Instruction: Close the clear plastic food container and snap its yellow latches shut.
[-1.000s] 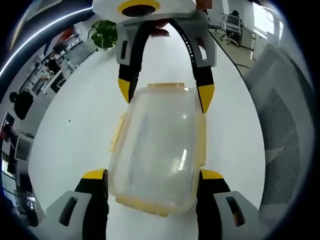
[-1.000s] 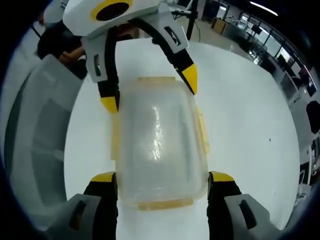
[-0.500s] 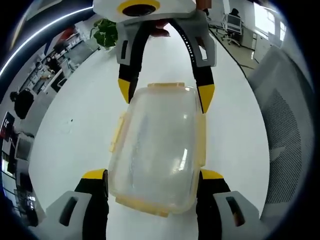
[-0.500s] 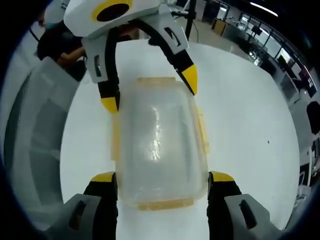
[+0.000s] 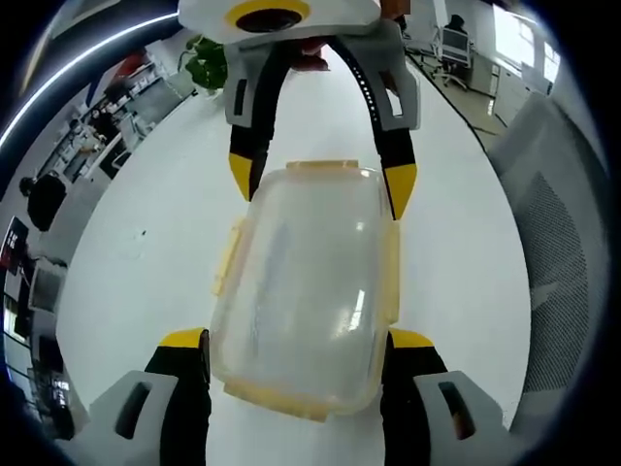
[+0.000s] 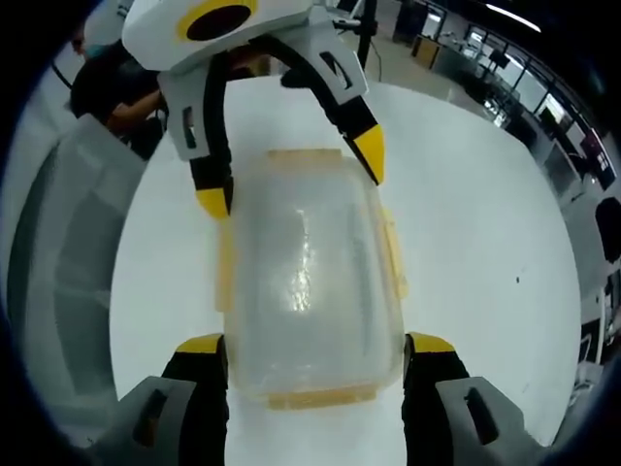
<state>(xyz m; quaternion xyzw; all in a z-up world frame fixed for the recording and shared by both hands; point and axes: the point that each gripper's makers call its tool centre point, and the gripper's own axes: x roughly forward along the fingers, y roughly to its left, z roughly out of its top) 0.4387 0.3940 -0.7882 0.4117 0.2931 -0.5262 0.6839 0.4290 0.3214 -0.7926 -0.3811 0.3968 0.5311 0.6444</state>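
The clear plastic food container [image 5: 306, 282] has its lid on and a yellow rim, and it hangs over the white table [image 5: 146, 243]. My left gripper [image 5: 298, 340] is shut on its near end, one jaw on each side. From the top of the left gripper view, my right gripper [image 5: 320, 180] clamps the far end. In the right gripper view the same container [image 6: 310, 272] sits between my right gripper [image 6: 315, 345] below and my left gripper [image 6: 291, 175] above. A yellow side latch [image 5: 228, 257] sticks outward. Another side latch [image 6: 393, 257] also stands away from the wall.
A grey mesh chair [image 5: 558, 262] stands beside the table, seen again as the chair [image 6: 53, 272] in the right gripper view. A potted plant [image 5: 204, 63] is at the far table edge. A person [image 6: 112, 87] sits behind. Office desks fill the background.
Both grippers keep the same hold on the container. The table and chair behind have shifted slightly, so the hands and cameras have drifted together.
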